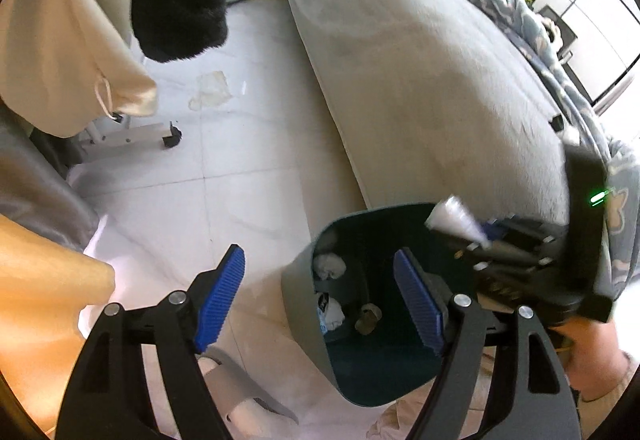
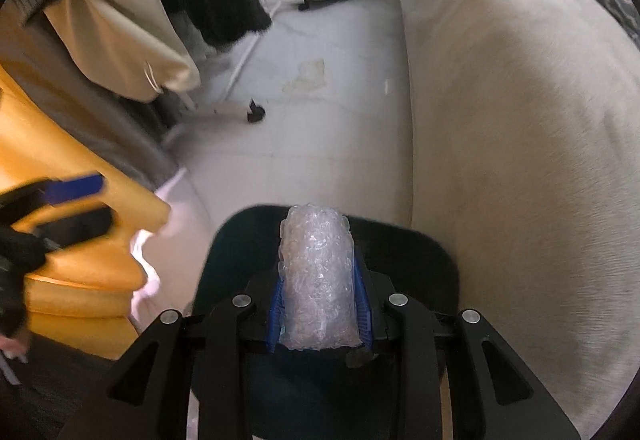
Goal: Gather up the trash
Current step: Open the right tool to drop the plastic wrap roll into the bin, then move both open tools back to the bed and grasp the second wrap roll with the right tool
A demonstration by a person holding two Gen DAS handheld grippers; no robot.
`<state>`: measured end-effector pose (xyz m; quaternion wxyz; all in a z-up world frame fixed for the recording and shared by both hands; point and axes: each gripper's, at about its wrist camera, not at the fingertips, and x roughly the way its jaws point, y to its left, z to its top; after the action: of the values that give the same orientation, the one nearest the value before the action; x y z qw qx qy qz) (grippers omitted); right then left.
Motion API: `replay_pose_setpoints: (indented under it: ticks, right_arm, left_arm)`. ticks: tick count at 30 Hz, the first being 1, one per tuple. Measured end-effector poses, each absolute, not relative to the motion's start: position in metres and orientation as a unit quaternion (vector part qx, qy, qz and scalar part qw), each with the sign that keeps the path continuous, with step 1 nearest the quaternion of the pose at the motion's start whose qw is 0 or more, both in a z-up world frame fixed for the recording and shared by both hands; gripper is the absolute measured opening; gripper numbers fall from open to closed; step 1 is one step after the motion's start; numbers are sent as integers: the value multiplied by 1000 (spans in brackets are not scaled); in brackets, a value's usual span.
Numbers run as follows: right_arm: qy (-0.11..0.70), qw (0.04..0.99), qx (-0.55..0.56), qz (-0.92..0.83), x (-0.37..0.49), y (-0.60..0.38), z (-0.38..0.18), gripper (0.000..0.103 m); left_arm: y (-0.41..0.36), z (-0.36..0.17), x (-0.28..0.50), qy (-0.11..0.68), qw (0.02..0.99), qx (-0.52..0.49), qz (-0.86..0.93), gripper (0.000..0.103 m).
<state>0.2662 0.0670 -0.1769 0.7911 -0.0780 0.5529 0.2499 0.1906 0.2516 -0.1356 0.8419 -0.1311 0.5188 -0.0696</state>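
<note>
Bubble wrap (image 2: 318,280), rolled into a soft, light, crushable cylinder, is clamped at its near end by the right gripper (image 2: 320,314). Its long axis points forward, over the dark bin's (image 2: 236,240) rim beside the sofa (image 2: 520,120). The left gripper (image 1: 320,300) is spread wide and empty above the bin.

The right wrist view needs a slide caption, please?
Right gripper holding bubble wrap over the dark bin.

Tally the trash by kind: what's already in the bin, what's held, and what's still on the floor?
Bin:
White wads: 2
Brown piece: 1
Right tool:
Bubble wrap: 1
Floor:
Crumpled wrapper: 1
Total: 5
</note>
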Motion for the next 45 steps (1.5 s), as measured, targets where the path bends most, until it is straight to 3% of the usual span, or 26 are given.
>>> replay_pose_setpoints:
  ticks: [13,15,17,21,28,42,45]
  right_arm:
    - [609,747,-128,235,262,89,-236,32]
    - [617,738,-135,237,260,89,-240,34]
    - [626,729,-138,239,257,87,-243,46]
    - [638,717,-156,235,252,81,-243,50]
    - [605,745,-130,248,250,61,-207,58]
    - [519,803,-75,282,257,5,-128,64]
    - [492,823,-67,276,263,-11,-111,74]
  left_arm:
    - [278,-95,183,433,888,-141,-70,70]
    - [279,-88,182,420,893,-147,-72,70]
    - [277,-80,182,403,900,-148,-77,70]
    - [262,-64,182,376,913,-131,-83,70]
    - [230,-47,188,358,920,-129,-97,70]
    - [147,1,202,298,941,-106,-123,70]
    - [134,3,210,296,941,-104,-126,70]
